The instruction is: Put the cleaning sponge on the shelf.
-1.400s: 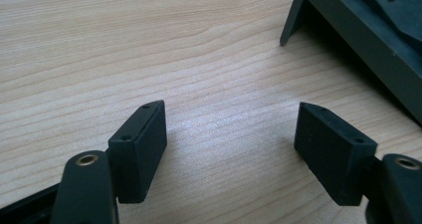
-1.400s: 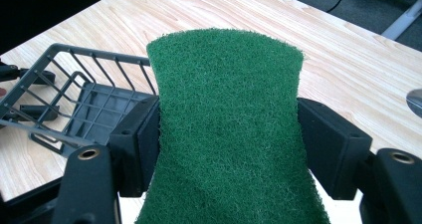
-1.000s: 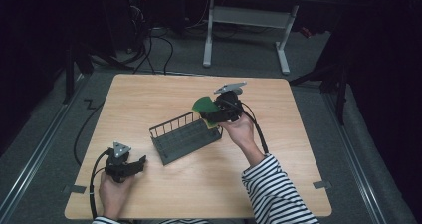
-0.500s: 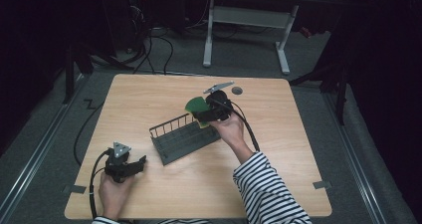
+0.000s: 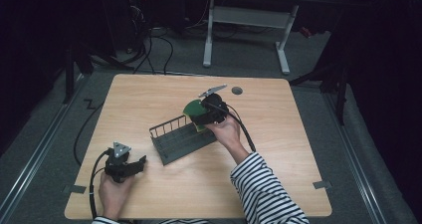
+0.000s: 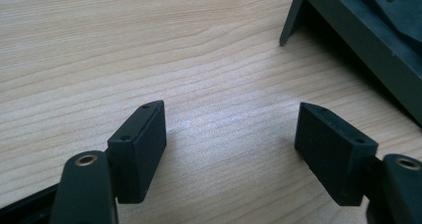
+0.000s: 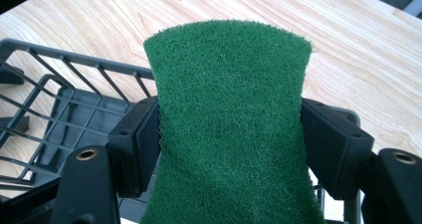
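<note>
**Green sponge held over the end of the wire rack**

Near the middle of the high view, the right gripper (image 5: 201,115) is clamped on a green, fuzzy scouring sponge (image 7: 229,129), its jaws pinching the sponge's sides above the right end of the dark grey wire dish rack (image 5: 181,139). At lower left, the left gripper (image 5: 130,167) rests on the light wooden table (image 5: 278,164), jaws apart with nothing between them.

— Where does the high view sit?
— Above, looking down on the table (image 5: 149,99).
— And the gripper views?
— Low, close along their jaws; both share the dark wire basket (image 5: 181,140).
</note>
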Demonstrator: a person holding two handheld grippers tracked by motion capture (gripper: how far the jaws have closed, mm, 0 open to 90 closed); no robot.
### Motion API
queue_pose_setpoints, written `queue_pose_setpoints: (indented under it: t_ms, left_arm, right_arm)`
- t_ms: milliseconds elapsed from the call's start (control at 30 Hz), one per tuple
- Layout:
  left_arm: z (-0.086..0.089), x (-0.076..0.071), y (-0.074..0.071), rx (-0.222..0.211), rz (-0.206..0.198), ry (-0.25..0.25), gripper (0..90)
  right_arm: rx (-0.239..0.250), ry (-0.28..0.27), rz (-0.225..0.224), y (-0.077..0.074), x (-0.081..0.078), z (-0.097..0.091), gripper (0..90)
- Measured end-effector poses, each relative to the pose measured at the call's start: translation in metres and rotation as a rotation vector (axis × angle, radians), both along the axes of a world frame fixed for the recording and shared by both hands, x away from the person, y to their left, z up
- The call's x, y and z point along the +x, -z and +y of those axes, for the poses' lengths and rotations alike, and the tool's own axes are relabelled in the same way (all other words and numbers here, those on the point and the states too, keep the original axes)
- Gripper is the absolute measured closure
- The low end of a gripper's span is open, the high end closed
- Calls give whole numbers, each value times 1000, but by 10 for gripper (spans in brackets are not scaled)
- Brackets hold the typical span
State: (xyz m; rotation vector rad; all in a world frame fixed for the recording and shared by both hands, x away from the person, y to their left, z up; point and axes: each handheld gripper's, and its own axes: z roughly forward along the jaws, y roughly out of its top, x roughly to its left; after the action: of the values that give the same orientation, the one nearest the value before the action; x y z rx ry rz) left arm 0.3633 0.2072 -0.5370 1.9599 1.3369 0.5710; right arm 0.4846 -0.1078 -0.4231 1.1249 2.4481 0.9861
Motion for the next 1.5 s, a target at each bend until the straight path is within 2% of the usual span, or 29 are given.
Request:
queue_pose_setpoints:
  t_ms: [367, 500, 667, 800, 933, 1067, 1333, 1500]
  left_arm:
    - [0, 0, 0, 1, 0, 0, 290]
    - [0, 0, 0, 1, 0, 0, 290]
    - [0, 0, 0, 1, 1, 0, 290]
    - [0, 0, 0, -1, 0, 0, 290]
    - [0, 0, 0, -1, 0, 0, 290]
    - [0, 0, 0, 1, 1, 0, 290]
    - [0, 0, 0, 0, 1, 0, 290]
    - [0, 0, 0, 1, 1, 0, 290]
  right_arm:
    - [1, 1, 20, 5, -4, -2, 304]
    - [-8, -13, 6, 6, -5, -4, 304]
    - [-6, -6, 15, 8, -6, -4, 305]
    - [-35, -17, 6, 11, -7, -2, 306]
    - [-38, -19, 15, 13, -7, -3, 307]
    - [-21, -8, 28, 16, -9, -5, 307]
    - [-25, -13, 18, 17, -10, -6, 300]
    - [-13, -4, 40, 18, -10, -8, 262]
